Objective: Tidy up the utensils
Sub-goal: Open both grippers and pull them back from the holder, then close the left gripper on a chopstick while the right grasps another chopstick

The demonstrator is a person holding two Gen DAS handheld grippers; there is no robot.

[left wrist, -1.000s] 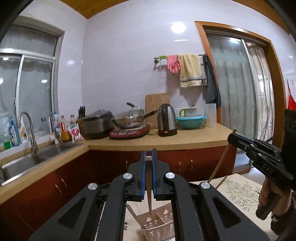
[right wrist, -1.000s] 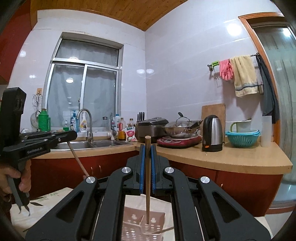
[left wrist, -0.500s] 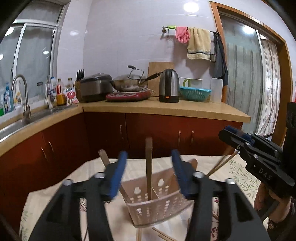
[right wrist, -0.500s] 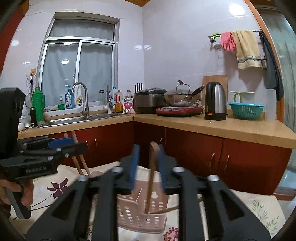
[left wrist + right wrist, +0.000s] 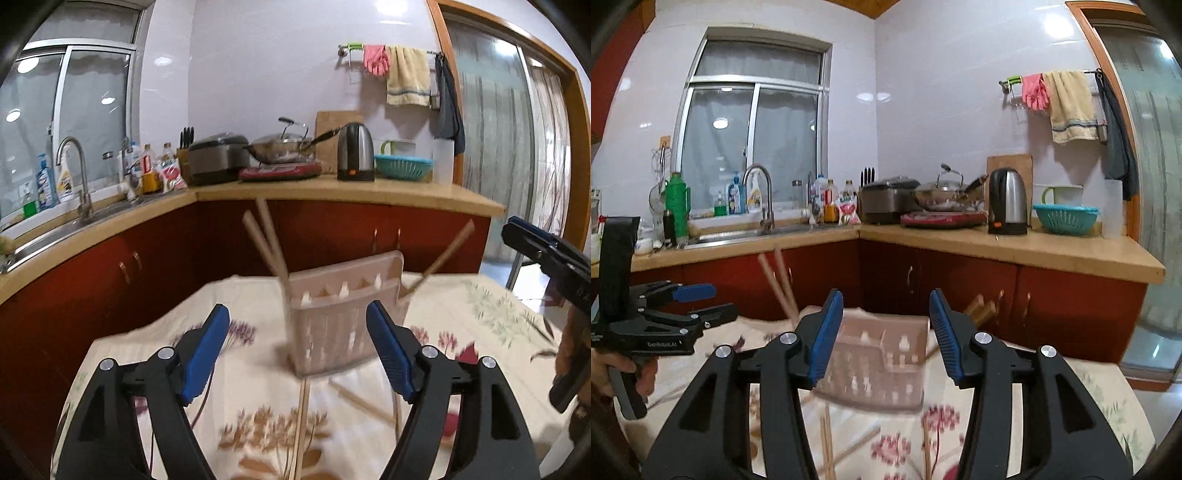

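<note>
A pale pink slotted utensil basket (image 5: 340, 317) stands upright at the centre of the frame on the floral-clothed surface (image 5: 491, 317). Two wooden chopsticks (image 5: 266, 240) lean out of its left end toward upper left; another chopstick (image 5: 448, 251) slants out at its right end toward upper right. More loose chopsticks (image 5: 301, 421) lie flat on the cloth below the basket, blurred.

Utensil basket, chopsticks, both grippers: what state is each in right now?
Utensil basket: upright on the tablecloth, holding chopsticks.
Standing chopsticks: leaning in the basket.
Loose chopsticks: flat on the tablecloth.
Left gripper: opening, nothing between its fingers.
Right gripper: opening, nothing held.
</note>
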